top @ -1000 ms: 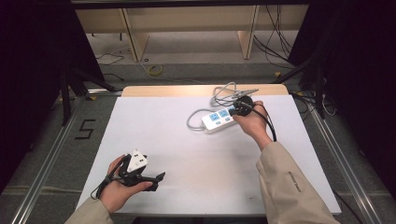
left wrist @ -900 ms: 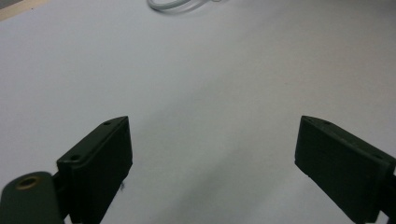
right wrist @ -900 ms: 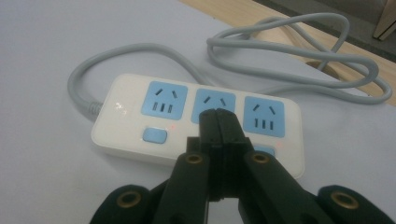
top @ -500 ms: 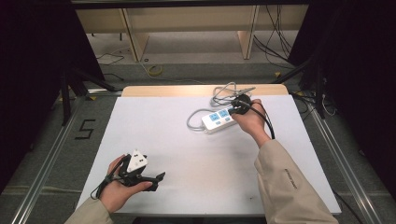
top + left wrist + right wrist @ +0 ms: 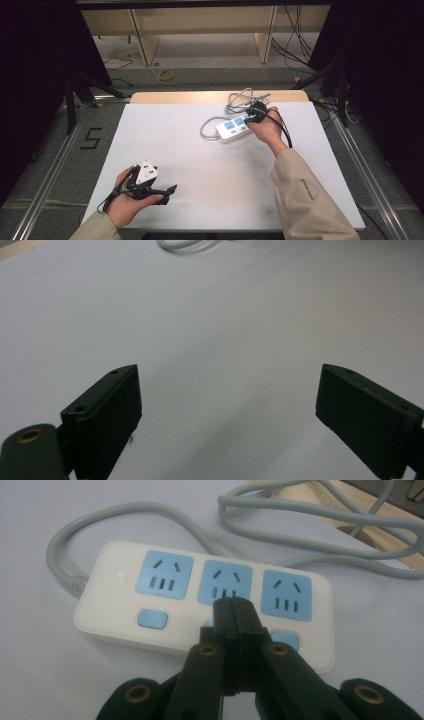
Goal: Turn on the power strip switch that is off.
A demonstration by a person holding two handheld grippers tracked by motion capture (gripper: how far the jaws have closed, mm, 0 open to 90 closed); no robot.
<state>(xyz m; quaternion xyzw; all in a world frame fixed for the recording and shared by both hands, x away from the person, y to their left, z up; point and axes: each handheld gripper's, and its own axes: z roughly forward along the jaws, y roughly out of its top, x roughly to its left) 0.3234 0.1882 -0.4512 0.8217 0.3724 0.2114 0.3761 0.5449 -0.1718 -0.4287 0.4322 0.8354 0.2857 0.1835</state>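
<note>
- Two grippers work over a matte white table (image 5: 210,165) in the high view. The right gripper (image 5: 256,115), black and held in the person's right hand (image 5: 267,131), sits at the far right end of the strip (image 5: 234,128) — a white plastic block with rounded corners and blue socket faces, lying at a slant near the table's far edge. Its grey cord (image 5: 240,100) loops in slack coils behind it, over the bare wooden edge. The left gripper (image 5: 167,192) rests near the front left corner, well apart from the strip, a grey three-cornered plate on top.
- Left gripper view: two flat, blocky black pads (image 5: 107,412) stand wide apart, released, with smooth white tabletop between them and a curl of cord at the top edge.
- Right gripper view: the jaws are clenched together, nothing between them, their joined tip over the middle socket's lower edge — whether it touches I cannot tell. Three blue sockets sit in a row on the glossy strip (image 5: 115,595), small rounded blue switches below them, and the ribbed cord (image 5: 65,545) leaves its left end.
</note>
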